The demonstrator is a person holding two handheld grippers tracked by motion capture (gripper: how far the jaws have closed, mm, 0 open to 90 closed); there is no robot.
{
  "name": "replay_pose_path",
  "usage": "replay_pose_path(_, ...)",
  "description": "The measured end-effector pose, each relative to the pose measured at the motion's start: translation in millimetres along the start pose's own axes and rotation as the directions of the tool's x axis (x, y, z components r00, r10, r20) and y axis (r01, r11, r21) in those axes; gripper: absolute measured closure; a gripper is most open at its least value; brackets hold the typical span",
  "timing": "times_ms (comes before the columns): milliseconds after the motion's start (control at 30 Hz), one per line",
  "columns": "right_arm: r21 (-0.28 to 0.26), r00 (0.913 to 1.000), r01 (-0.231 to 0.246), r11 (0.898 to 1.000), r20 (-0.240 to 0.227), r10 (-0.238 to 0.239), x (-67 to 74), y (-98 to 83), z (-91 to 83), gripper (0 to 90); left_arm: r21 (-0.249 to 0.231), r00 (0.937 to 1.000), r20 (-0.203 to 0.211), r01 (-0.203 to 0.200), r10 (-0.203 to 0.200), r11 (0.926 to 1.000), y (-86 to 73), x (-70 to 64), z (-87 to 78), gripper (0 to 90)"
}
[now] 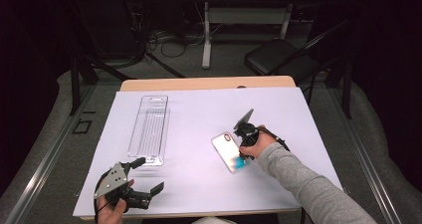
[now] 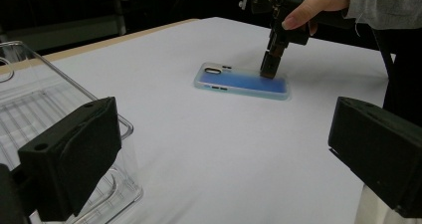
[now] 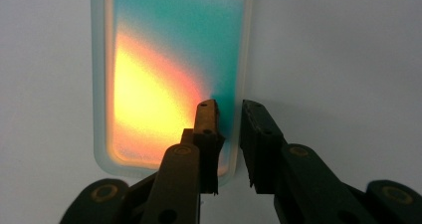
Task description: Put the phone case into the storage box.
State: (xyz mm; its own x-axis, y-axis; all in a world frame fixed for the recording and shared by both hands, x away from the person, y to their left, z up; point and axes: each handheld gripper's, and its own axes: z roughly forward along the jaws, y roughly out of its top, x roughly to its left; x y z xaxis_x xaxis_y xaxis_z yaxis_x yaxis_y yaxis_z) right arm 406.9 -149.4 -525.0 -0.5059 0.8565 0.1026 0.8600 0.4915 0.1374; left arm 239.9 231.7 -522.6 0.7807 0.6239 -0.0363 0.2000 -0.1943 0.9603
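Step in hand: picking up the phone case [image 1: 230, 151], by my reading; right gripper [image 3: 228, 109] is down at the case's long edge, lower centre of the right gripper view
Right gripper: jaws nearly together, straddling the case's side wall, one inside the shell, one outside; a sliver of gap shows, so I cannot tell if the pads already bite
Left gripper: [image 1: 148, 174] lower left of the high view, jaws wide apart, nothing between them, hanging just short of the clear tray [image 1: 149, 129]
Phone case: flat on the white desk [image 1: 199, 184], right of centre in the high view; translucent rim, iridescent back, camera cut-out toward the far end
Clear tray: long plastic box, left of centre, well apart from the case
Doing it well: pinch the wall squarely and fully before any lift; the rim is thin and soft, so a shallow bite could slip; raise it level, not dragged across the desk
Count: one phone case; one clear tray; two grippers; one desk
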Motion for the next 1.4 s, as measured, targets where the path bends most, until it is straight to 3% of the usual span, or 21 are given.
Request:
replay_pose_path(767,0.013,0.9987,-0.051,0.999,0.003,0.051,-2.9,1.3,-0.5,86.9,-0.001,1.0,0.0,0.005,-0.005,1.0,-0.1,-0.4,0.0,0.5)
replay_pose_path(800,-0.051,0.9975,-0.068,0.996,-0.02,0.067,-2.4,-0.5,4.0,87.0,-0.001,1.0,-0.001,0.003,-0.003,1.0,-0.1,-0.3,0.0,0.5)
replay_pose_path(867,-0.058,0.9962,-0.084,0.995,-0.026,0.083,-1.6,-0.9,4.5,87.0,-0.001,1.0,-0.001,0.002,-0.002,1.0,0.0,-0.3,0.0,0.4)
replay_pose_path(900,-0.005,0.9988,-0.048,0.999,0.0,0.048,-3.5,1.0,0.8,87.1,-0.001,1.0,-0.001,0.004,-0.004,1.0,-0.1,-0.4,0.1,0.4)
replay_pose_path(933,0.013,0.9976,-0.07,0.997,0.003,0.07,-2.2,1.1,-0.5,87.1,0.0,1.0,-0.001,0.0,0.0,1.0,0.0,-0.1,0.1,0.4)
replay_pose_path(1400,0.003,0.9968,-0.08,0.997,0.004,0.08,-2.8,0.6,-0.1,87.4,-0.001,1.0,-0.001,0.001,-0.001,1.0,-0.1,-0.1,0.2,0.5)
